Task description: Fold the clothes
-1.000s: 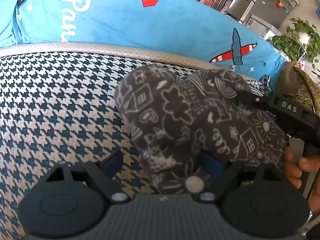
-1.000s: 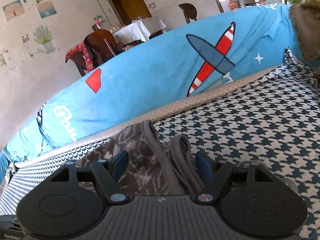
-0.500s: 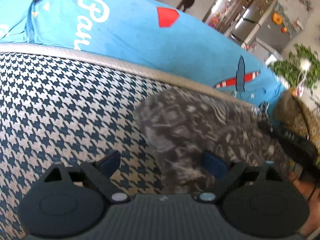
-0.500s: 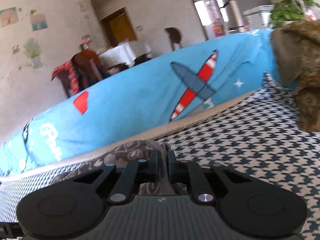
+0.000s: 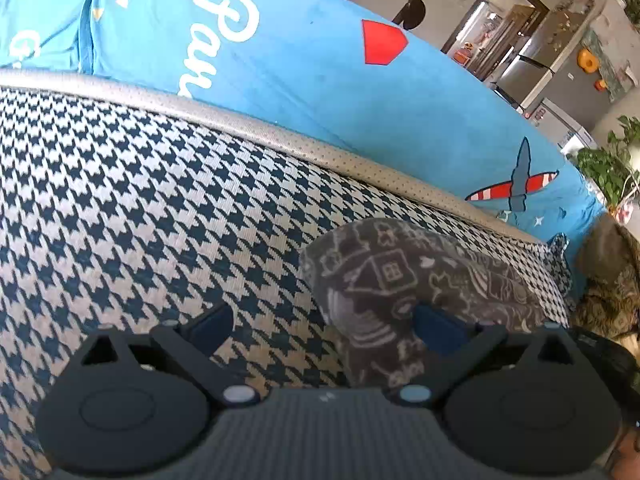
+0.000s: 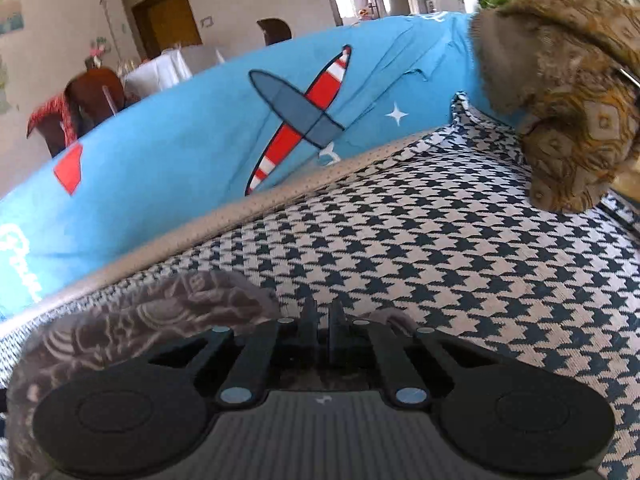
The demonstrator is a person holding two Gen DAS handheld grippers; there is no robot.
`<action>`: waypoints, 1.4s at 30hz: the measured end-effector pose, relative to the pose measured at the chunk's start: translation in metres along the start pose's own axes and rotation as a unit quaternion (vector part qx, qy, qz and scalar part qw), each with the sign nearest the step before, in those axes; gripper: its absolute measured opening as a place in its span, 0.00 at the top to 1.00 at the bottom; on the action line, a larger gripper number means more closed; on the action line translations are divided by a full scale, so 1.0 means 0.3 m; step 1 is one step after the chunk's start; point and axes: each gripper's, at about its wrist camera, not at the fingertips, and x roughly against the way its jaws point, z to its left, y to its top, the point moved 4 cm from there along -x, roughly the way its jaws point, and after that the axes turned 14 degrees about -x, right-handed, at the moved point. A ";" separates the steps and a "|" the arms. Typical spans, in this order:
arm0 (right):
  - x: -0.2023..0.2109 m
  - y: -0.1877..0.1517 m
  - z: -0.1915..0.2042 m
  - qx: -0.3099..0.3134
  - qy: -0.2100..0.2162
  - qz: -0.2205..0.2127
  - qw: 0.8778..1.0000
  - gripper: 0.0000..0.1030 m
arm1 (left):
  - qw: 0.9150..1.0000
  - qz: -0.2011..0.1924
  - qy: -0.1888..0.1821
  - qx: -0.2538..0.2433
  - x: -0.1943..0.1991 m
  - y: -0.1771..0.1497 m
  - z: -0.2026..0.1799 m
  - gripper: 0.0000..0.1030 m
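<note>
Your R gripper [image 6: 320,316] pinches the grey garment [image 5: 404,280]; L gripper [image 5: 324,324] wide open.

Garment w/ white doodle print lies bunched on the houndstooth sofa seat [image 5: 140,208], near the seat's back edge, blue cushion [image 5: 300,72] just behind. Your R fingers are nearly together w/ cloth between them. L fingers spread apart; the R-side pad [image 5: 436,328] sits against the garment's edge, nothing gripped. Brown patterned fabric [image 6: 568,92] at seat's far R. No containers in view.

In our left wrist view, the garment [image 5: 404,280] lies at lower right on the seat cover [image 5: 140,208]; the cushion [image 5: 300,68] runs behind, a plant [image 5: 612,168] at far right. Our right wrist view puts the garment [image 6: 132,320] lower left, a throw [image 6: 568,92] upper right.
</note>
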 end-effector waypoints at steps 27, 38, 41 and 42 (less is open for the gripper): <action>0.448 -0.358 0.305 0.158 0.259 0.076 0.950 0.82 | 0.999 -0.002 0.018 -0.032 -0.051 0.020 -0.011 0.01; 0.382 -0.516 0.319 0.238 0.192 0.113 0.945 0.84 | 0.999 0.005 0.029 -0.032 -0.093 0.027 0.001 0.01; 0.384 -0.531 0.327 0.257 0.184 0.106 0.943 0.84 | 0.999 0.007 0.028 -0.030 -0.102 0.030 0.007 0.00; 0.381 -0.533 0.328 0.257 0.181 0.107 0.943 0.84 | 0.999 0.008 0.028 -0.030 -0.104 0.030 0.009 0.00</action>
